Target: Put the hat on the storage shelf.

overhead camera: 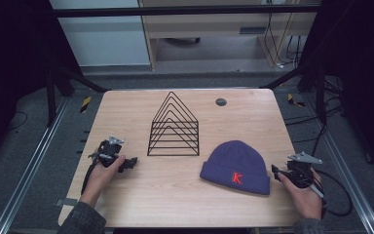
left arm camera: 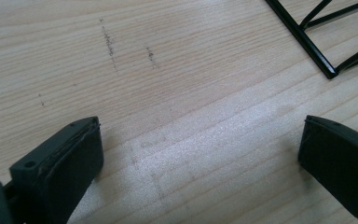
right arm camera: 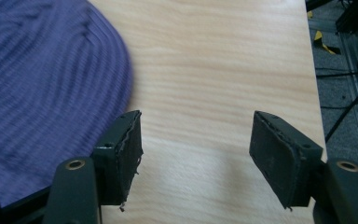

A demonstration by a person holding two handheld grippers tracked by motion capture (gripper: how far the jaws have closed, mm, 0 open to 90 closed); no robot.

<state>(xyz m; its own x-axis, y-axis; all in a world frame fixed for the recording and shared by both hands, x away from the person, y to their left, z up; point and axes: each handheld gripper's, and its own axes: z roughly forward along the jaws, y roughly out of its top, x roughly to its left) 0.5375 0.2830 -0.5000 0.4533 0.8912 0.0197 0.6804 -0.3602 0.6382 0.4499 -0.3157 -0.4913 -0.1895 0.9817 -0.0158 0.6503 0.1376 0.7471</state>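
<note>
**Grippers spread, beanie untouched**

Jaws of the left hand-held gripper (overhead camera: 128, 164) stand wide apart over bare worktop (overhead camera: 185, 200), empty, near the left edge. The right hand-held gripper (overhead camera: 275, 170) is likewise spread and empty, just right of the purple beanie (overhead camera: 236, 167) lying flat at near right. Between them, farther back, stands a black wire rack (overhead camera: 174, 127). The knit looks soft, light and floppy; pinching its folded cuff seems the surest hold.

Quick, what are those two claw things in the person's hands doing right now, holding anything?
Left gripper: open, holding nothing, above the bare wooden table.
Right gripper: open, holding nothing, beside the purple knitted beanie.
</note>
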